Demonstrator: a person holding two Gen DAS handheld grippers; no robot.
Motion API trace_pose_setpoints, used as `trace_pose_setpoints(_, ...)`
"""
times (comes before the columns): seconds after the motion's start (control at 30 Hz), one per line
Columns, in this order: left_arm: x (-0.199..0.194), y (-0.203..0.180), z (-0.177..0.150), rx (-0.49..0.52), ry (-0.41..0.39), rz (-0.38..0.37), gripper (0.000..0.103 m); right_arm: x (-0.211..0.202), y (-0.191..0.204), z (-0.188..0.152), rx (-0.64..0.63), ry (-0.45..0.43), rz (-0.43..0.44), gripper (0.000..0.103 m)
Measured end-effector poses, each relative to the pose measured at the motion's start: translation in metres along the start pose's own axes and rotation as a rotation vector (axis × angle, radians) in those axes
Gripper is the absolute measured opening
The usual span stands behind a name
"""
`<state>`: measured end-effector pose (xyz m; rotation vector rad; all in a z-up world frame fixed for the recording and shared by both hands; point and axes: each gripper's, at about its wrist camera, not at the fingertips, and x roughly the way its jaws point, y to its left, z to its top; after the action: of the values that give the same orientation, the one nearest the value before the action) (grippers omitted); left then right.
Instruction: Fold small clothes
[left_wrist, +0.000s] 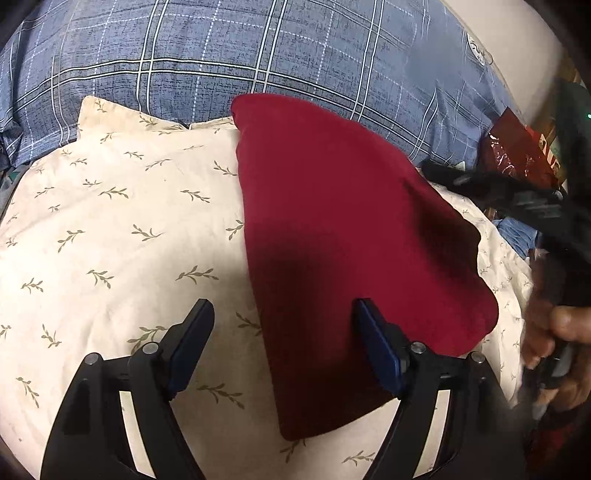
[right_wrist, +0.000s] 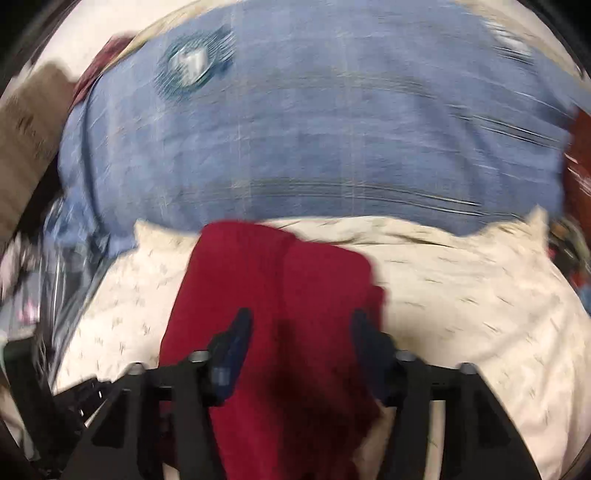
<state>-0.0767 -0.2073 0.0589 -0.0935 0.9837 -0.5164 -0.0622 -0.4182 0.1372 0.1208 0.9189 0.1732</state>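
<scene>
A dark red garment (left_wrist: 343, 236) lies folded flat on a cream pillow with a leaf print (left_wrist: 122, 221). My left gripper (left_wrist: 282, 306) is open and empty above the garment's near left edge; its right finger is over the red cloth, its left finger over the pillow. The right gripper (left_wrist: 517, 199) shows at the right edge of the left wrist view, blurred, held by a hand (left_wrist: 561, 343). In the blurred right wrist view the right gripper (right_wrist: 301, 319) is open and empty over the red garment (right_wrist: 280, 288) on the pillow (right_wrist: 461, 288).
A blue plaid cover (left_wrist: 258, 55) lies behind the pillow and also shows in the right wrist view (right_wrist: 332, 129). Red shiny packaging (left_wrist: 517, 147) and clutter sit at the right. A brown object (right_wrist: 33, 122) and clear plastic (right_wrist: 62, 258) are at the left.
</scene>
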Motion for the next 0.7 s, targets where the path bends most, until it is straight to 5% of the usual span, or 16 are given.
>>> trace_pose_setpoints(0.13, 0.004, -0.001, 0.003, 0.005, 0.004, -0.004, 0.082, 0.035, -0.024, -0.019, 0.066, 0.025, -0.013, 0.027)
trace_pose_setpoints(0.43, 0.003, -0.002, 0.005, 0.004, -0.008, 0.016, 0.083, 0.004, -0.029, -0.026, 0.137, -0.021, 0.045, 0.040)
trace_pose_setpoints(0.57, 0.000, 0.000, 0.009, -0.010, -0.029, 0.016, 0.083, -0.010, -0.026, -0.029, 0.153, -0.039, -0.006, 0.066)
trace_pose_setpoints(0.7, 0.003, 0.002, 0.013, -0.029, -0.026, 0.003, 0.083, 0.019, -0.035, -0.037, 0.175, 0.053, -0.026, 0.069)
